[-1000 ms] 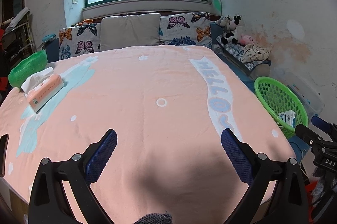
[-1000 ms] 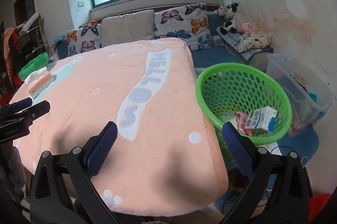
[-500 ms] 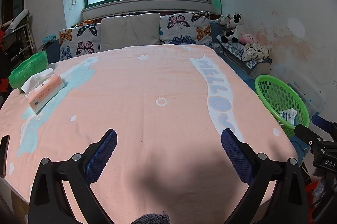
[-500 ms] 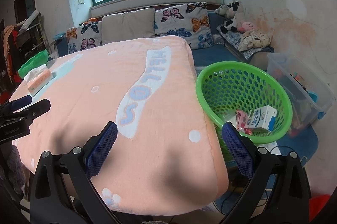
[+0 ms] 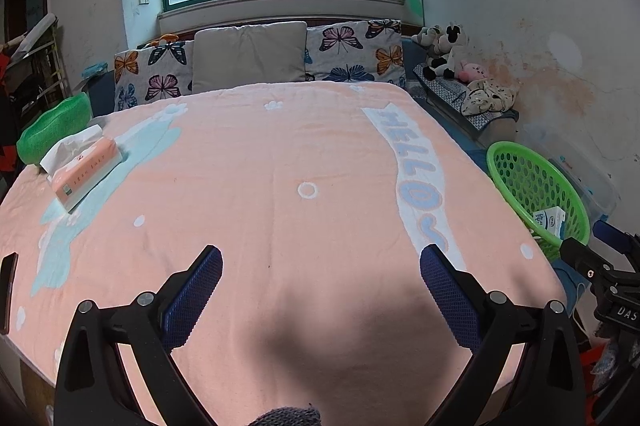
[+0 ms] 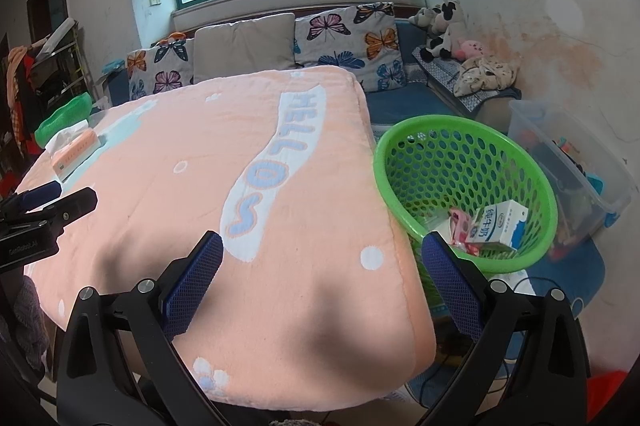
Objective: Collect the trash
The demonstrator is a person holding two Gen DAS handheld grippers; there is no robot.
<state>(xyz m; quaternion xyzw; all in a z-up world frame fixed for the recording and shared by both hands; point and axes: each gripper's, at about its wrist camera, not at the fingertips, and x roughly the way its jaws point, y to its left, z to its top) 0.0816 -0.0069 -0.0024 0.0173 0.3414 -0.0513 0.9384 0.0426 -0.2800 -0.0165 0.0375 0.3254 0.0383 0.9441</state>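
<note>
Both pairs of jaws stand wide apart with nothing between them. Left gripper (image 5: 320, 290) hangs over the near middle of a table covered by a peach blanket (image 5: 280, 161) with a white "HELLO" band. Right gripper (image 6: 322, 276) hangs over the blanket's near right corner, its right finger in front of the rim of a green basket (image 6: 404, 133) that stands on the floor just beside the table. Inside the basket lie a white-and-blue milk carton (image 6: 498, 226) and a pink wrapper (image 6: 460, 228), touching each other near the front wall. At the far left edge of the table, a tissue pack (image 5: 86, 173) lies on the blanket with a green bowl (image 5: 54, 127) just behind it. A clear plastic bin (image 6: 576, 161) sits to the right of the basket. Butterfly cushions (image 5: 354, 49) line the sofa under the window.
</note>
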